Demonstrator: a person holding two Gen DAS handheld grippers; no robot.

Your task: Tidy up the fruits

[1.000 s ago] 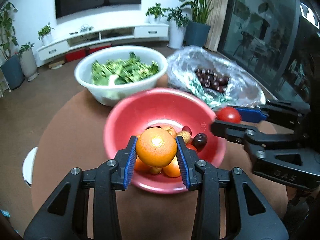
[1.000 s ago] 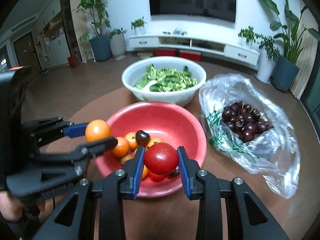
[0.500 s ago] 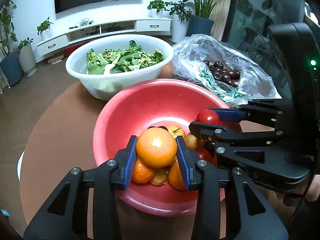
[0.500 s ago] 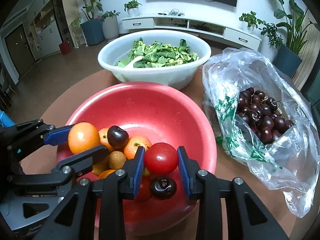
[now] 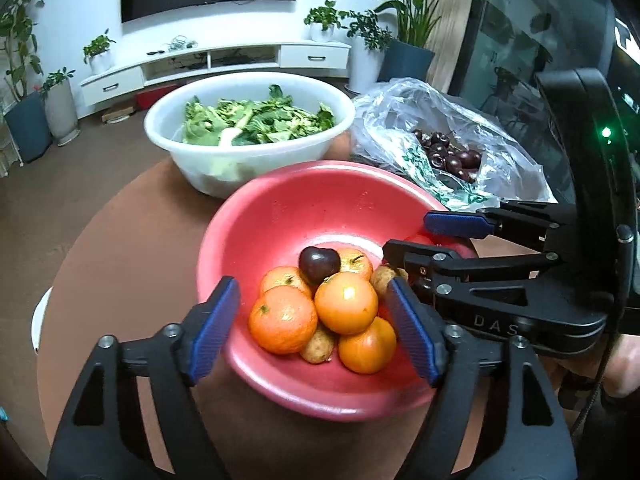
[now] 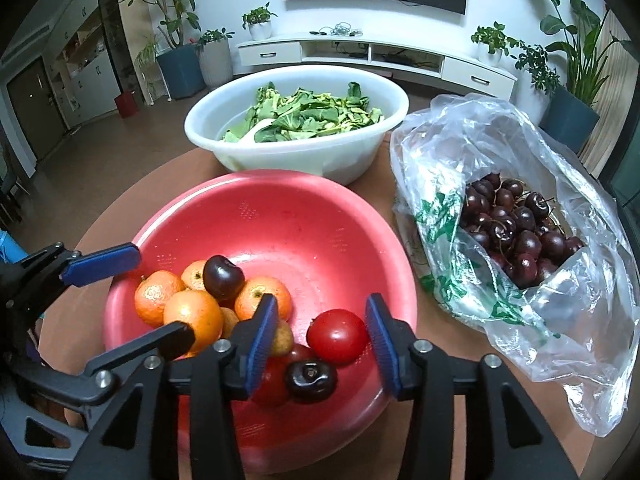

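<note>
A red bowl [image 5: 300,208] [image 6: 320,232] holds several oranges, small brown fruits, red tomatoes and two dark cherries. My left gripper [image 5: 314,320] [image 6: 162,296] hangs over its near side, jaws opening. An orange [image 5: 346,308] [image 6: 194,320] lies on the pile between the jaws, clear of both pads. My right gripper [image 6: 322,336] [image 5: 412,238] is also opening, over the bowl's right side. A red tomato [image 6: 338,336] rests on the fruit between its jaws, close to the right pad with a gap to the left pad. In the left wrist view the right gripper mostly hides the tomato.
A white basin [image 5: 248,176] [image 6: 296,160] of green leaves stands behind the bowl. An open plastic bag of cherries [image 5: 448,152] [image 6: 512,232] lies at the right. All sit on a round brown table [image 5: 120,240]. A hand [image 5: 624,360] holds the right gripper.
Both grippers sank over the red bowl and opened. The orange left the left jaws and the tomato left the right jaws; both now lie on the fruit pile.
</note>
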